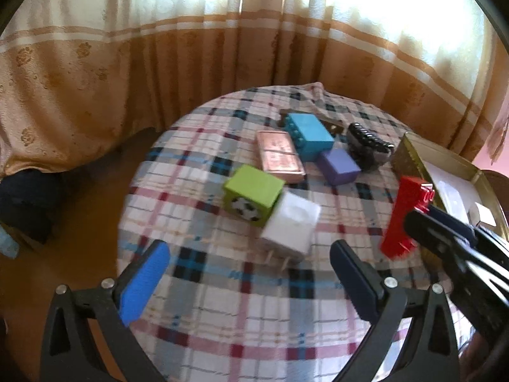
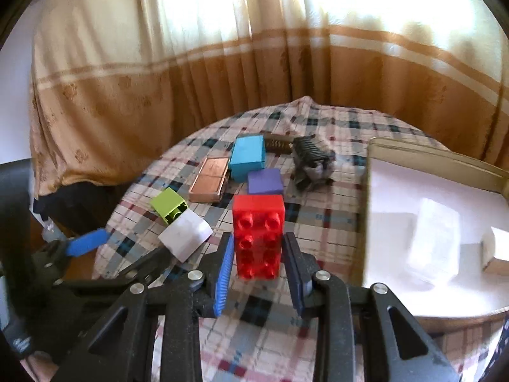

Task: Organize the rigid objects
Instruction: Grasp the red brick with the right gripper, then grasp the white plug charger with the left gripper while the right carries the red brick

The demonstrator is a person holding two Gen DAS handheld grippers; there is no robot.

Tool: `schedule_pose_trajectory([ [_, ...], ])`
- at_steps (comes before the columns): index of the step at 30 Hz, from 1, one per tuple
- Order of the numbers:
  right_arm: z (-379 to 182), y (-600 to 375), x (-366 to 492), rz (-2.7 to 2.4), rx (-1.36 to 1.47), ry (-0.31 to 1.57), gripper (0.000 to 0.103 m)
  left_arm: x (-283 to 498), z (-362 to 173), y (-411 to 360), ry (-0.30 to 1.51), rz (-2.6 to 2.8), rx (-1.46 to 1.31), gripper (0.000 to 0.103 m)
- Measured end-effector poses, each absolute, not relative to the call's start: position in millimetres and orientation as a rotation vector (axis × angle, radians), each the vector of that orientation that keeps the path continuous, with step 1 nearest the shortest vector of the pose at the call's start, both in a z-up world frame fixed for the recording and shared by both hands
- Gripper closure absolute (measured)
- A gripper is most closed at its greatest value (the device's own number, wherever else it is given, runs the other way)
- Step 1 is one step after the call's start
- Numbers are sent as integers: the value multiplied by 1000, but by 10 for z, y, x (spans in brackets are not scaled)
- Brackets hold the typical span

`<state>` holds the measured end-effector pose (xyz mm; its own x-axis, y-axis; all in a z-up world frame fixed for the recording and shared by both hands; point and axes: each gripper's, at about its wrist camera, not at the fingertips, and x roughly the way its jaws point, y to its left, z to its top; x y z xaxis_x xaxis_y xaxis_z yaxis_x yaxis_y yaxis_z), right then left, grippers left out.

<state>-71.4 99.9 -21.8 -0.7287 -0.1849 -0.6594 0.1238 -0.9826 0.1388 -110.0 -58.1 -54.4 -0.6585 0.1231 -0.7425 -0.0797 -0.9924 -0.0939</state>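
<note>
You are holding the red brick (image 2: 258, 237) upright between the pads of your right hand-held gripper (image 2: 259, 256), above the plaid-covered counter (image 2: 321, 222), just left of the tray (image 2: 381, 146). Keep the squeeze firm and carry it level over the tray wall. Your left hand-held gripper (image 1: 251, 281) is gaping empty.

Two close wrist views, perhaps overlapping

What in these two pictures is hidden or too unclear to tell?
- Brown thing, both views: mostly behind the blue block.
- Tray contents, both views: overexposed and blurred; cut off by the edge in the left view.
- Right gripper on the red block, right view: contact unclear.
</note>
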Motion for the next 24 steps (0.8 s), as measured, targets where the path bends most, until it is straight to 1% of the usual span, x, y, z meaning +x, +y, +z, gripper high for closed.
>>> schedule_pose_trajectory([
  [2,-203,1044,-660,-2780,1061,-142,69,-1128,-576,-512,-58,2749,-1266,9],
  [5,-213,1131,-593,-2788,1042,-172,69,-1149,-619,-432,-28,2730,-1289,11],
  [7,-235,1186,-581,-2784,1040,-203,69,-1175,-646,-393,-12,2725,-1306,17],
  [9,-247,1226,-544,-2785,1035,-222,69,-1227,-688,-368,-17,2708,-1345,28],
  [11,-245,1250,-515,-2788,1026,-228,69,-1273,-713,-340,-20,2698,-1374,35],
  [14,-219,1267,-482,-2794,1011,-226,69,-1311,-714,-277,7,2708,-1390,35],
  [15,-215,1270,-480,-2793,1009,-227,69,-1319,-714,-253,16,2706,-1387,38],
  [17,-204,1275,-469,-2792,1004,-231,69,-1338,-717,-205,48,2707,-1379,38],
  [18,-205,1272,-471,-2791,1004,-232,69,-1347,-707,-198,46,2699,-1375,44],
  [19,-209,1272,-471,-2790,1004,-235,69,-1348,-700,-206,44,2693,-1370,46],
  [21,-215,1275,-467,-2790,1005,-243,69,-1340,-684,-217,38,2698,-1363,59],
  [23,-209,1281,-458,-2793,1002,-248,69,-1320,-674,-230,31,2695,-1350,65],
  [24,-203,1284,-451,-2796,998,-251,69,-1298,-671,-238,26,2693,-1338,66],
])
